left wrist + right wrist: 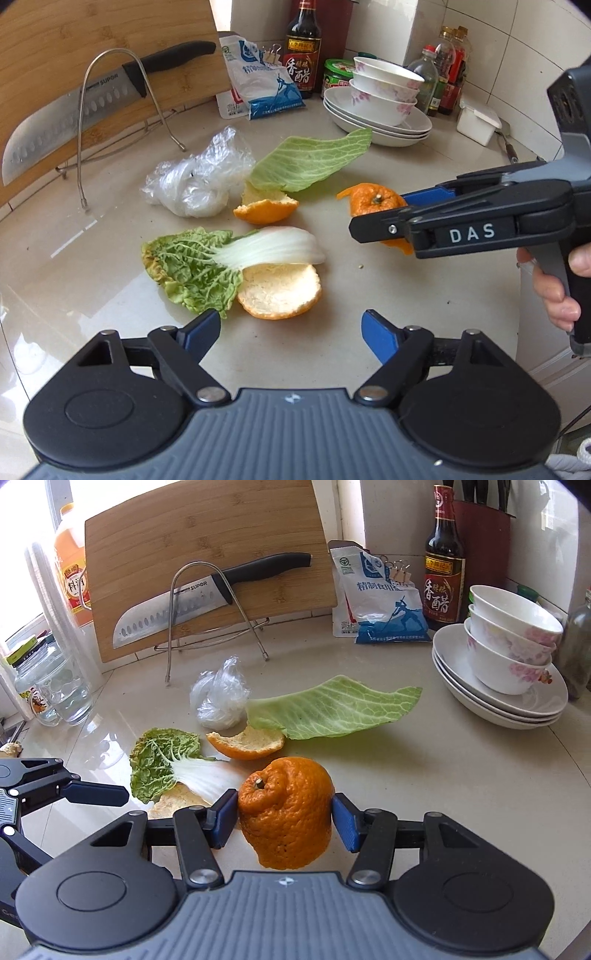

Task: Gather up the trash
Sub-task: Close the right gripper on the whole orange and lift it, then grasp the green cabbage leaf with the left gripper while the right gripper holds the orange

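Between my right gripper's (284, 814) blue pads sits the orange peel (286, 812), a hollow dome with its stem on top, clamped on both sides and clear of the counter (424, 775). My left gripper (291, 328) hangs with its jaws wide and nothing in them, just short of a flat piece of peel (279, 291) and a napa cabbage leaf (207, 266) lying partly over it. Bare counter runs to the right of my left gripper and in front of the plates. Further out lie a curled peel (265, 209), a pale cabbage leaf (310, 158) and a crumpled plastic bag (197, 173), all touching or nearly so. Behind them a wire rack (207, 609) props a cutting board (207, 546) and a knife (177, 613). At the right three bowls (513, 642) nest on stacked plates (491, 709); whatever the bowls hold is out of sight. Bottles at the far right are cut off by the frame
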